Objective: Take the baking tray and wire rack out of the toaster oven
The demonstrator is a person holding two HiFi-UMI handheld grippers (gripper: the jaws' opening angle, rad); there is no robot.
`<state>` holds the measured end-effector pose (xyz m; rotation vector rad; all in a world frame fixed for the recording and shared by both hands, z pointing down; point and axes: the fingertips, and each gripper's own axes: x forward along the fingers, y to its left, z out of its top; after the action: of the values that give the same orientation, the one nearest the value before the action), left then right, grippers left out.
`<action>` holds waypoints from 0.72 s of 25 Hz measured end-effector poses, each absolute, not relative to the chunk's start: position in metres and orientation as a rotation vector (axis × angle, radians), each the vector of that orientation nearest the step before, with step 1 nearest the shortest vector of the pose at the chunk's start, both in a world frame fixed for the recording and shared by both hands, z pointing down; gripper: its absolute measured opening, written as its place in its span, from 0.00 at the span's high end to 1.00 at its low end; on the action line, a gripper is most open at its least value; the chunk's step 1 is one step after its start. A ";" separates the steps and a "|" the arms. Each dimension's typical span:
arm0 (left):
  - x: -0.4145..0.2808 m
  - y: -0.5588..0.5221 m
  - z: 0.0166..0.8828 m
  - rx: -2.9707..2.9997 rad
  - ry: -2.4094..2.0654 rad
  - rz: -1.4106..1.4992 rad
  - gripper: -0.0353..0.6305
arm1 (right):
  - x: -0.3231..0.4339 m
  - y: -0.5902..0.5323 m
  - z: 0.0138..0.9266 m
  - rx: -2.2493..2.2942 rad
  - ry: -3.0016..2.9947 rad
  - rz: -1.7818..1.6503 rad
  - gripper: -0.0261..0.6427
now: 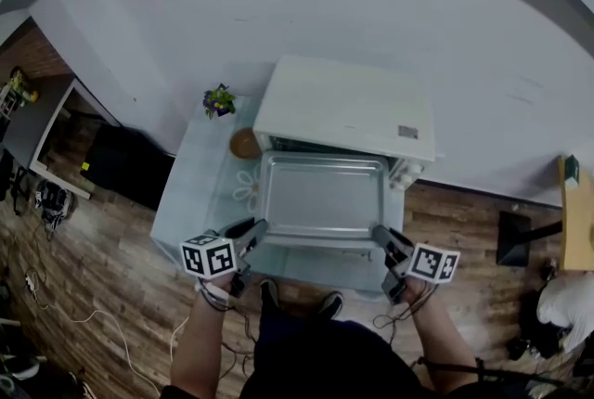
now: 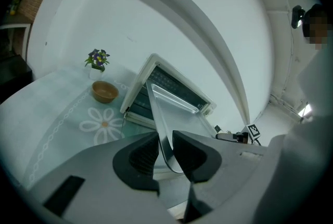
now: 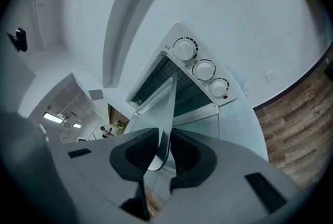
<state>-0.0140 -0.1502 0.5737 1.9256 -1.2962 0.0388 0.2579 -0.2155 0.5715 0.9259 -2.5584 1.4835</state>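
Note:
A shiny metal baking tray [image 1: 321, 195] hangs level in front of the white toaster oven [image 1: 348, 108], over the oven's lowered glass door. My left gripper [image 1: 256, 230] is shut on the tray's near left corner, and the tray's rim [image 2: 158, 124] runs between its jaws. My right gripper [image 1: 382, 238] is shut on the near right corner, with the rim [image 3: 166, 113] pinched between its jaws. The oven's open mouth [image 3: 177, 87] shows dark behind the tray. I cannot make out the wire rack inside.
The oven stands on a pale table [image 1: 190, 193] with a flower pattern. A small wooden bowl [image 1: 245, 143] and a little potted plant [image 1: 219, 100] sit left of the oven. Three white knobs [image 3: 204, 69] line the oven's right side. Wood floor lies around the table.

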 end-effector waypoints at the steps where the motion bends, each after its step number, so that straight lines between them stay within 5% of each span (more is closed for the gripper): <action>1: -0.015 -0.144 0.574 1.913 -1.309 0.025 0.82 | 0.256 -0.214 0.572 0.918 -2.557 1.472 0.85; 18: -0.156 -0.041 0.582 1.721 -1.513 -0.017 0.82 | 0.108 -0.164 0.581 0.732 -2.491 1.347 0.84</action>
<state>-0.1560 -0.0410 0.5819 1.7206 -1.5126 -0.0166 0.1078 -0.1636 0.5813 0.7323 -2.4910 1.3472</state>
